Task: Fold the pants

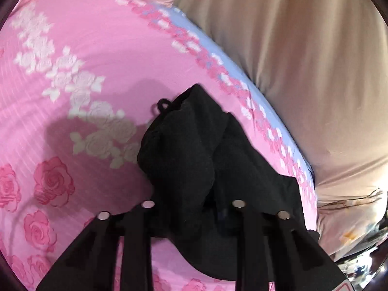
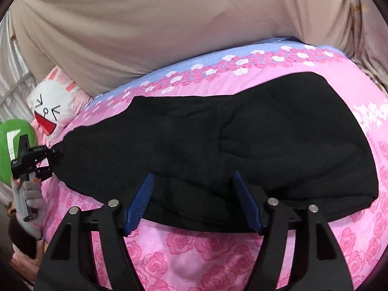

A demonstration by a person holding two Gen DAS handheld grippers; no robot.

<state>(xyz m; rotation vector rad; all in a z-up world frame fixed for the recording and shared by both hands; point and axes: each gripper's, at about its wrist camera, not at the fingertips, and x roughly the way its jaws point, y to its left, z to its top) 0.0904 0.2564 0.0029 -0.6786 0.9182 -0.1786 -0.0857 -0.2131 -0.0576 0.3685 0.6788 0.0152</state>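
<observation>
Currently the black pants lie folded across the pink bed. Your left gripper, at nine o'clock, pinches the waist end; right gripper fingers stand wide, unclamped. Next fold needs a right-hand grasp.

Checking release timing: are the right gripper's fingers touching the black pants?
Apart. The right wrist view shows both blue fingers spread wide above the pants, gripping nothing.

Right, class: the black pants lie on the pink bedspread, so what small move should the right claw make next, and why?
Probably close the right claw on the near edge of the pants: its jaws stand open astride that edge, while the left claw looks pinched on one end.
</observation>
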